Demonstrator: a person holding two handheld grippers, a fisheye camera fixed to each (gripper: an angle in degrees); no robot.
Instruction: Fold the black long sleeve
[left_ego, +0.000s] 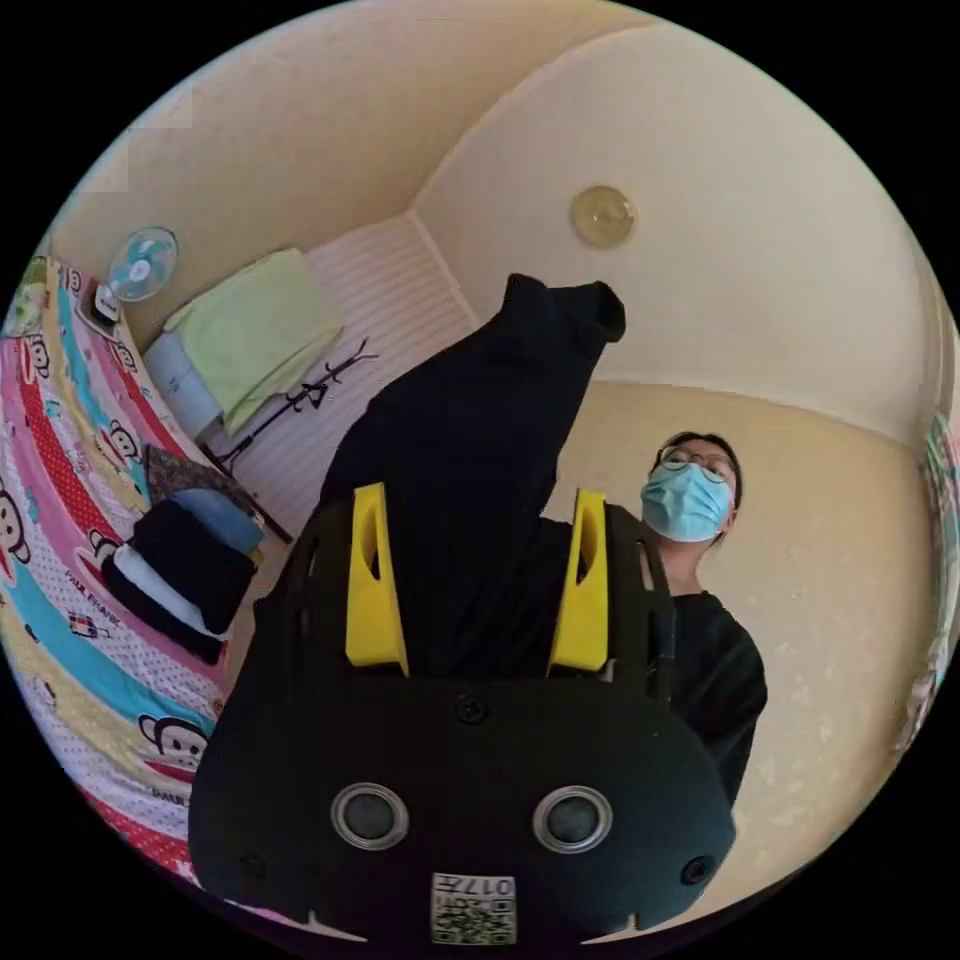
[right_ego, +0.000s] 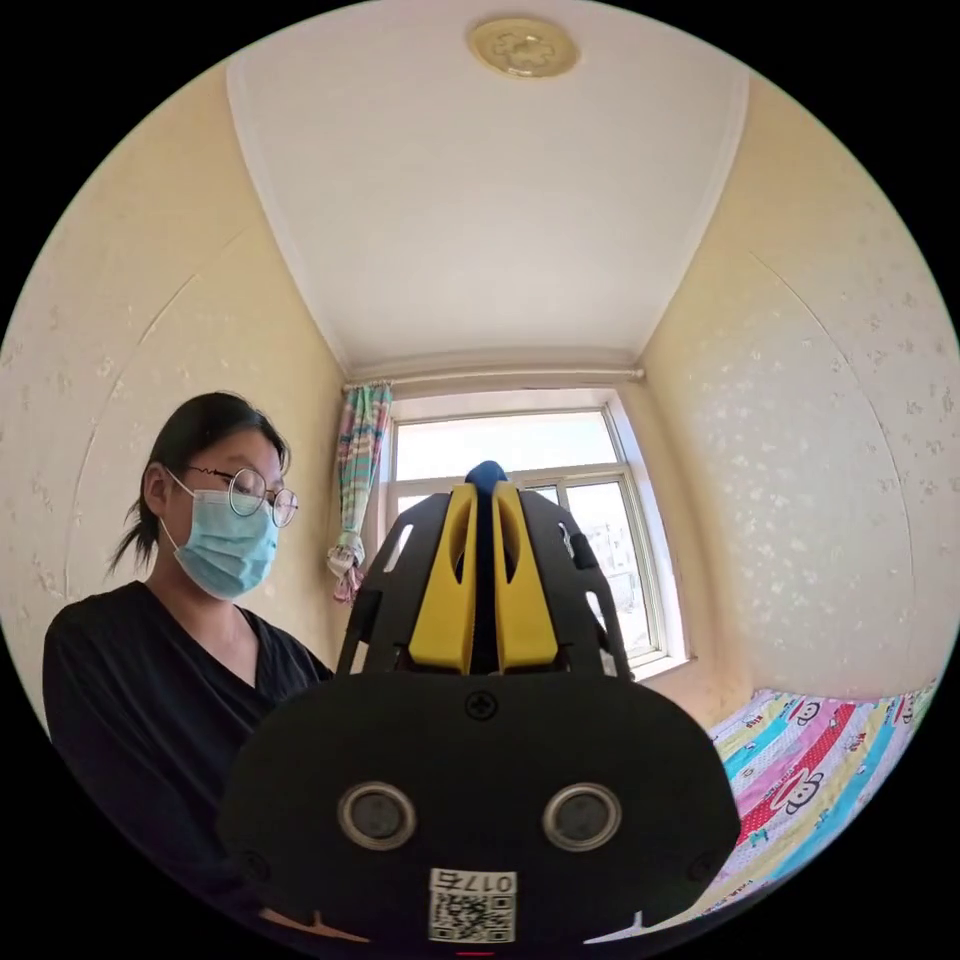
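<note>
Right gripper view: right gripper (right_ego: 484, 560) upturned, fingers nearly together.

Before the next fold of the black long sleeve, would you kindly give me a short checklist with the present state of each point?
1. Left gripper has cloth between its jaws: the black long sleeve stands up between them, but they are wide apart, so a firm grip is not ok.
2. Right gripper closed on cloth: ok, jaws nearly together with a dark edge between them.
3. Garment spread flat: not ok, it is lifted in the air.
4. Landing spot on the patterned bedspread: cannot tell.
5. Stack of folded clothes kept apart from the sleeve: ok.
</note>
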